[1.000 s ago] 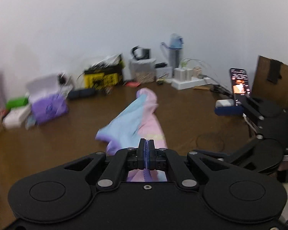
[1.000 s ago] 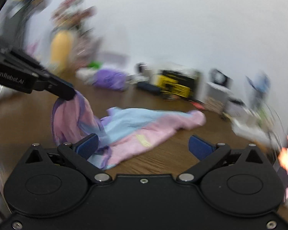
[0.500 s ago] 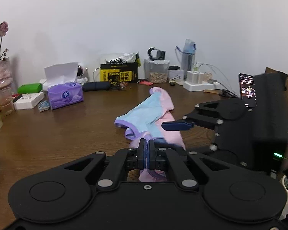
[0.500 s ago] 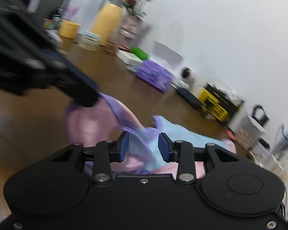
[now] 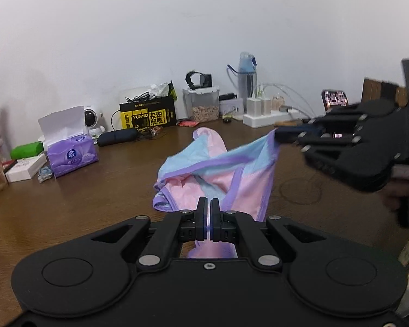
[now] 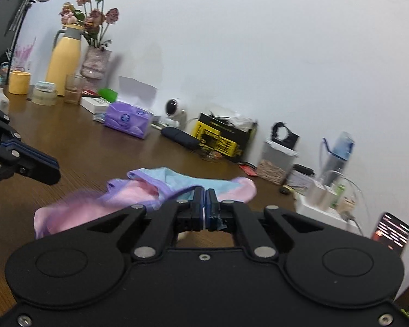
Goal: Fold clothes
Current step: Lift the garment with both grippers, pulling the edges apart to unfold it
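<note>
A pink, light-blue and purple-trimmed garment point(image 5: 218, 179) lies partly bunched on the brown table point(image 5: 95, 199). My right gripper point(image 5: 277, 136) comes in from the right. Its jaws are closing tight on a blue corner of the cloth, which it holds stretched above the table. In the right wrist view the purple trim runs into the right gripper point(image 6: 205, 194). My left gripper point(image 5: 210, 204) sits low over the near end of the garment. Its jaws are opening to a narrow slit that shows cloth. From the right wrist view the left gripper point(image 6: 53, 170) is apart from the garment point(image 6: 139, 199), which sags blurred below it.
Along the back wall stand a purple tissue pack point(image 5: 72, 156), a yellow-black box point(image 5: 148, 115), a clear container point(image 5: 203, 106), a water bottle point(image 5: 247, 79), a power strip point(image 5: 270, 120) and a lit phone point(image 5: 335, 99). A yellow jug point(image 6: 62, 57) and flower vase point(image 6: 95, 60) stand far left.
The right gripper went from wide open to shut on the garment's edge and pulled it up and to the right. The left jaws parted slightly and the cloth slid away from that tip.
</note>
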A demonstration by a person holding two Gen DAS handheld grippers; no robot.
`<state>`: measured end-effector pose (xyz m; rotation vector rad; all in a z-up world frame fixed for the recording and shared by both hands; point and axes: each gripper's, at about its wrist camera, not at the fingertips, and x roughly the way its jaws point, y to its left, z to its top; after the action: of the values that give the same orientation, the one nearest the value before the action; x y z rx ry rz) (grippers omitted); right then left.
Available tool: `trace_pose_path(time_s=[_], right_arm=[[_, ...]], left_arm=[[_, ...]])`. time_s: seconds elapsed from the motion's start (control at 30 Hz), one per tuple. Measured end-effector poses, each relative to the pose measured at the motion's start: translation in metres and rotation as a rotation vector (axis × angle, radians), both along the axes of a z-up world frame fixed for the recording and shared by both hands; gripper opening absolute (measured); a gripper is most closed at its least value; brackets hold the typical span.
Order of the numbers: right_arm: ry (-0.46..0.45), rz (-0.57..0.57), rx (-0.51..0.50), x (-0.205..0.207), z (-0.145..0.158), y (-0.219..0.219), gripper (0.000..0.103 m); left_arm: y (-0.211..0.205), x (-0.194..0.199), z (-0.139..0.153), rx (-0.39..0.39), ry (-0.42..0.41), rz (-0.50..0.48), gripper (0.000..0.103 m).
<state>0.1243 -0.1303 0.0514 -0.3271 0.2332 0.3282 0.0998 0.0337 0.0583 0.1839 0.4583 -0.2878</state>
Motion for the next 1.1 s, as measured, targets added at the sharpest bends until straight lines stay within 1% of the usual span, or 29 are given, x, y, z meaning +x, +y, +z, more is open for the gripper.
trace_pose_path(time_s=[0.03, 0.07, 0.1, 0.13, 0.2, 0.23, 0.3, 0.37, 0.4, 0.43, 0.5, 0.53, 0.57, 0.6, 0.63, 0.73, 0.8, 0.83, 0.87, 0.9, 0.93, 0.97, 1.0, 1.03, 1.07, 1.1], right_arm=[[0.008, -0.01, 0.002, 0.0, -0.002, -0.004, 0.003], [0.016, -0.019, 0.004, -0.001, -0.003, -0.009, 0.003], [0.024, -0.028, 0.002, -0.001, -0.005, -0.012, 0.003], [0.029, -0.034, 0.001, -0.002, -0.006, -0.015, 0.003], [0.031, -0.042, 0.003, -0.005, -0.008, -0.019, 0.003], [0.031, -0.043, 0.009, -0.006, -0.007, -0.021, 0.003], [0.03, -0.04, 0.027, -0.007, -0.003, -0.025, 0.003], [0.025, -0.034, 0.037, -0.01, 0.0, -0.025, 0.003], [0.02, -0.031, 0.045, -0.012, 0.003, -0.025, 0.003], [0.017, -0.033, 0.051, -0.014, 0.006, -0.026, 0.003], [0.014, -0.041, 0.063, -0.018, 0.01, -0.028, 0.003], [0.015, -0.05, 0.067, -0.019, 0.012, -0.03, 0.003], [0.017, -0.06, 0.07, -0.02, 0.015, -0.032, 0.003], [0.02, -0.067, 0.071, -0.02, 0.015, -0.033, 0.003], [0.024, -0.073, 0.07, -0.021, 0.015, -0.033, 0.003], [0.075, -0.105, 0.057, -0.022, 0.0, -0.038, 0.003], [0.102, -0.116, 0.054, -0.025, -0.01, -0.04, 0.003], [0.117, -0.12, 0.056, -0.027, -0.014, -0.041, 0.003], [0.124, -0.122, 0.058, -0.028, -0.017, -0.042, 0.003], [0.137, -0.126, 0.064, -0.034, -0.021, -0.042, 0.003], [0.153, -0.128, 0.068, -0.041, -0.027, -0.042, 0.003], [0.164, -0.122, 0.059, -0.044, -0.03, -0.04, 0.003], [0.177, -0.114, 0.044, -0.047, -0.034, -0.038, 0.003], [0.19, -0.106, 0.028, -0.05, -0.038, -0.036, 0.003], [0.203, -0.098, 0.013, -0.052, -0.042, -0.034, 0.003], [0.208, -0.089, -0.01, -0.054, -0.045, -0.031, 0.003]], left_arm=[[-0.006, -0.001, -0.006, 0.01, 0.027, -0.007, 0.024], [-0.01, -0.003, -0.01, 0.013, 0.036, -0.016, 0.04], [-0.013, -0.006, -0.013, 0.015, 0.044, -0.024, 0.074], [-0.018, -0.013, -0.017, 0.012, 0.029, -0.035, 0.085], [-0.028, -0.025, -0.024, 0.011, -0.003, -0.059, 0.085], [-0.035, -0.029, -0.028, 0.023, -0.011, -0.07, 0.085], [-0.041, -0.03, -0.034, 0.049, -0.025, -0.061, 0.085], [-0.047, -0.025, -0.043, 0.094, -0.037, -0.01, 0.084], [-0.049, -0.022, -0.047, 0.113, -0.038, 0.014, 0.078], [-0.052, -0.019, -0.053, 0.164, -0.051, 0.062, 0.072], [-0.053, -0.018, -0.06, 0.25, -0.094, 0.099, 0.068], [-0.057, -0.017, -0.066, 0.337, -0.139, 0.134, 0.067], [-0.059, -0.017, -0.07, 0.403, -0.179, 0.166, 0.067], [-0.059, -0.017, -0.071, 0.435, -0.2, 0.184, 0.067], [-0.057, -0.017, -0.072, 0.484, -0.228, 0.218, 0.067], [-0.051, -0.018, -0.065, 0.484, -0.221, 0.244, 0.069], [-0.053, -0.022, -0.064, 0.512, -0.242, 0.255, 0.069], [-0.056, -0.025, -0.065, 0.55, -0.252, 0.263, 0.069], [-0.058, -0.026, -0.065, 0.571, -0.25, 0.268, 0.069], [-0.058, -0.026, -0.065, 0.576, -0.241, 0.271, 0.069], [-0.057, -0.025, -0.065, 0.57, -0.213, 0.274, 0.069], [-0.056, -0.026, -0.065, 0.547, -0.188, 0.273, 0.067], [-0.054, -0.026, -0.064, 0.53, -0.173, 0.269, 0.053], [-0.051, -0.028, -0.063, 0.486, -0.14, 0.247, 0.016], [-0.049, -0.03, -0.06, 0.448, -0.106, 0.225, 0.004], [-0.047, -0.029, -0.06, 0.432, -0.097, 0.217, 0.003]])
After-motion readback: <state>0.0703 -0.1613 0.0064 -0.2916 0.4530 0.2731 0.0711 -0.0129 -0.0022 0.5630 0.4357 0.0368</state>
